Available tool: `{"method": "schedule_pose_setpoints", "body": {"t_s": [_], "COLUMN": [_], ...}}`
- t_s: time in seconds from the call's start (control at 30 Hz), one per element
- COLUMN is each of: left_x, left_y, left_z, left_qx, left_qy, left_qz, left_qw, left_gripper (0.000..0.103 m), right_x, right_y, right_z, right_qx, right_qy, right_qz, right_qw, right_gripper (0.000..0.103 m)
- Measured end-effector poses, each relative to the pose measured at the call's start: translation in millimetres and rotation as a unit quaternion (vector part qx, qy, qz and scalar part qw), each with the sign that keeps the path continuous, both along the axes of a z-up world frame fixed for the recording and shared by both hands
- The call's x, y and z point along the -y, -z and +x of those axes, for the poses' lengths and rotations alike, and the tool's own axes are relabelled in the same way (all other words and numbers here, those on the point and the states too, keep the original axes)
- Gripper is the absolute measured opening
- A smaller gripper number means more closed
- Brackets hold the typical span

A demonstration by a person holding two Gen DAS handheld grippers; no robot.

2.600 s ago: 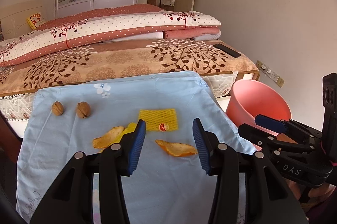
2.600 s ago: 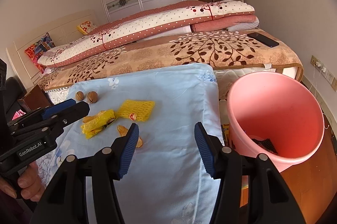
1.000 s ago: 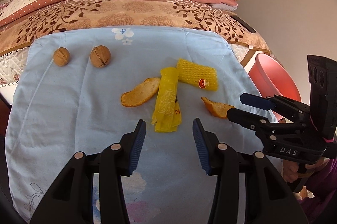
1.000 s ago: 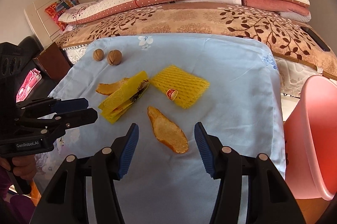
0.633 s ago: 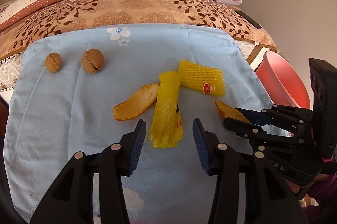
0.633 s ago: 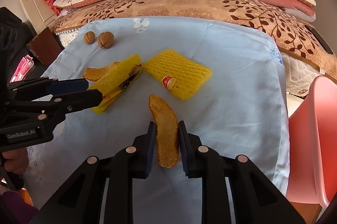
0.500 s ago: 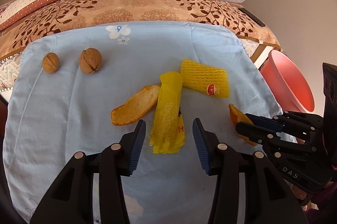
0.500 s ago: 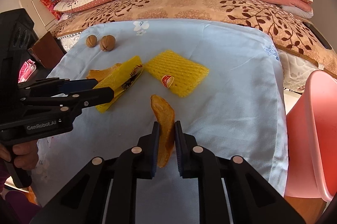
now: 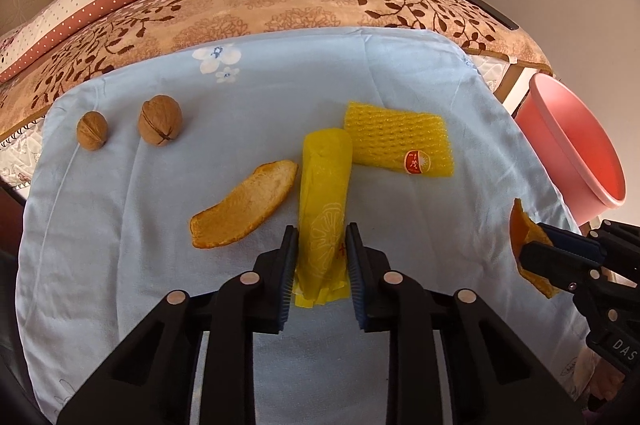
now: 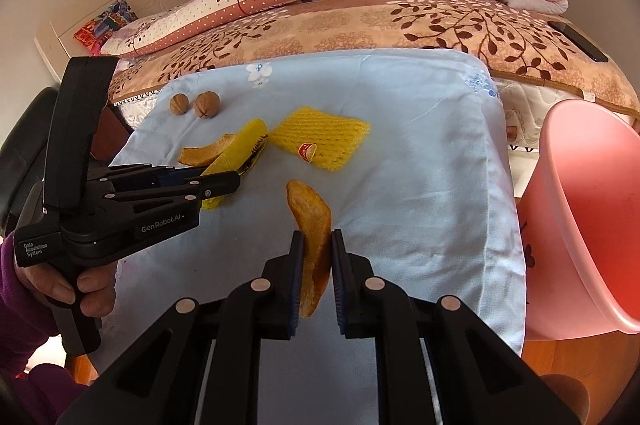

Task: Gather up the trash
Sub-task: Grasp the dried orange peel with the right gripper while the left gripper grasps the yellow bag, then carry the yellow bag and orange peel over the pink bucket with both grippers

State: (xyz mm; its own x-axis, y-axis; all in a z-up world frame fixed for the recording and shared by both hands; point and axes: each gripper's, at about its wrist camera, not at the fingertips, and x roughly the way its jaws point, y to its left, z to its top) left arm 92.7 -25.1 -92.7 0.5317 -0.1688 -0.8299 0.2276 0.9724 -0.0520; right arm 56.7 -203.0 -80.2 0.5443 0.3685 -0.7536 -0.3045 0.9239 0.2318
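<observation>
Pale blue cloth (image 9: 400, 73) covers the low surface at the foot of the bed, and everything sits on it relative to the yellow wrapper (image 9: 325, 201) lying lengthwise near its middle. Nearest, the left gripper (image 9: 322, 261) straddles the wrapper's near end, its jaws closing with the wrapper between them and the pads at its sides. Off to the wrapper's right, the right gripper (image 10: 317, 265) is clamped on one orange peel (image 10: 314, 221), which stands on edge between the pads, lifted off the cloth at its near end. A hand (image 10: 80, 289) in a purple sleeve grips the left tool's handle. Touching the wrapper's left side lies a second orange peel (image 9: 244, 205), flat on the cloth. Just beyond the wrapper's far end, to its right, rests the yellow foam net (image 9: 396, 141) with a red sticker. Farther left of the wrapper sit two walnuts (image 9: 160, 121), side by side. Well to the right, beside the cloth's edge, stands the pink bin (image 9: 576, 149). Behind it all stretches the bed (image 9: 280, 9) with folded quilts.
</observation>
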Motion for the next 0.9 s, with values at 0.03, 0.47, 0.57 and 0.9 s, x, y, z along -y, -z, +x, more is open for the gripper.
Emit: {"method": "schedule_pose_setpoints", "body": {"t_s": [0.03,0.47,0.57,0.9], "left_x": [0.1,14.1,23.0,57.2], "left_y": [-1.2,-48.6,-62.1,-93.9], "left_z": [-1.3,-31.2,-35.9,-40.1], "left_qx": [0.000,0.042,0.057,0.092], "left_qy": [-0.001,0.011,0.023,0.055], "left_qz": [-0.001,-0.068,-0.083,-0.118], "left_qw": [1.0000,0.9968,0.9947,0.9872], "left_gripper": [0.021,0.021,0.021,0.021], "right_x": [0.8,22.4,32.1,72.3], "right_y": [-1.1,-24.9,-30.3,-51.9], "right_z": [-1.6,-18.0,-20.2,-28.6], "right_qx": [0.002,0.038,0.047,0.084], "right_qy": [0.000,0.021,0.035,0.093], "right_qz": [0.001,0.029,0.037,0.048], "right_qw": [1.000,0.999,0.998,0.991], "right_gripper": [0.013,0.013,0.013,0.013]}}
